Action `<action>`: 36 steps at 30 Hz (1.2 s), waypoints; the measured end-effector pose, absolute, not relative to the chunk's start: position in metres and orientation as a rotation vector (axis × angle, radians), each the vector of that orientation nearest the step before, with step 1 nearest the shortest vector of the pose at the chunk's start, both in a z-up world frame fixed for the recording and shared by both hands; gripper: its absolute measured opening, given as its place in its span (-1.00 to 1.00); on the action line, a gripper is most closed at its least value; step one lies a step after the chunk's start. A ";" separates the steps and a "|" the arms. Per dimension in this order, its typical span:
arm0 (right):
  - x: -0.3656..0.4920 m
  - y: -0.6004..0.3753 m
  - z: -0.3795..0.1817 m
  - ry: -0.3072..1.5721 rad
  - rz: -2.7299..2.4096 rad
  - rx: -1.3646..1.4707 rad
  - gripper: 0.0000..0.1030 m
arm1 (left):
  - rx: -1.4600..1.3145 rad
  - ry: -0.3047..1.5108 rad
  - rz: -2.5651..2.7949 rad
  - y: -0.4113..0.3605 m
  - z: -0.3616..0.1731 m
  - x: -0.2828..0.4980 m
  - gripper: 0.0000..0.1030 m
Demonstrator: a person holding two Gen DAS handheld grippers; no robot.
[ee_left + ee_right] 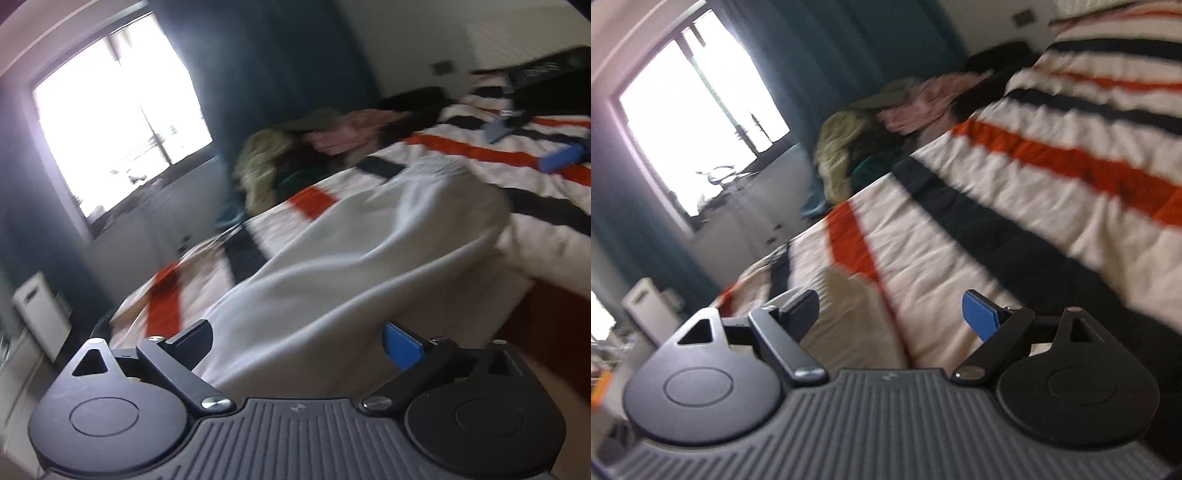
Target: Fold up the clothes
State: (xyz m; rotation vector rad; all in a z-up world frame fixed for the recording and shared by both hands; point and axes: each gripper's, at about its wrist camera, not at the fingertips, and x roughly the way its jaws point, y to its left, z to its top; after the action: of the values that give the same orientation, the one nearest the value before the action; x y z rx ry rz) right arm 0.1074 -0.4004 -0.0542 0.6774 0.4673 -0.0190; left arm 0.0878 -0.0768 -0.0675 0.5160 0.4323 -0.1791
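Between folds: left tool [297, 343] spread wide, empty, over white garment [351, 251] on bed [461, 147]. Right tool [890, 314] wide, empty. Next: pinch garment edge.

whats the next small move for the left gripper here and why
Probably ease the left gripper forward and close on the near edge of the white garment. Its jaws stand open with nothing pinched, and the cloth lies rumpled on the striped bedspread just ahead.
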 end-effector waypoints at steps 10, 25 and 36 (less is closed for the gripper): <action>0.128 -0.367 -0.092 0.622 0.187 0.899 0.68 | 0.478 0.476 0.078 -0.044 -0.079 0.111 0.93; 0.176 -0.358 -0.077 0.525 0.134 0.716 -0.26 | 0.306 0.534 0.105 -0.013 -0.092 0.123 0.98; 0.159 -0.378 -0.070 0.375 0.086 0.662 -0.29 | 0.243 0.497 0.109 -0.005 -0.091 0.113 1.00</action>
State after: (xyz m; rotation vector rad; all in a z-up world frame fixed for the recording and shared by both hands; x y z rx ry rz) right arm 0.1592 -0.3778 -0.0703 0.6616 0.3753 0.0861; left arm 0.1130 -0.0048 -0.0910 0.2427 0.4970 0.1092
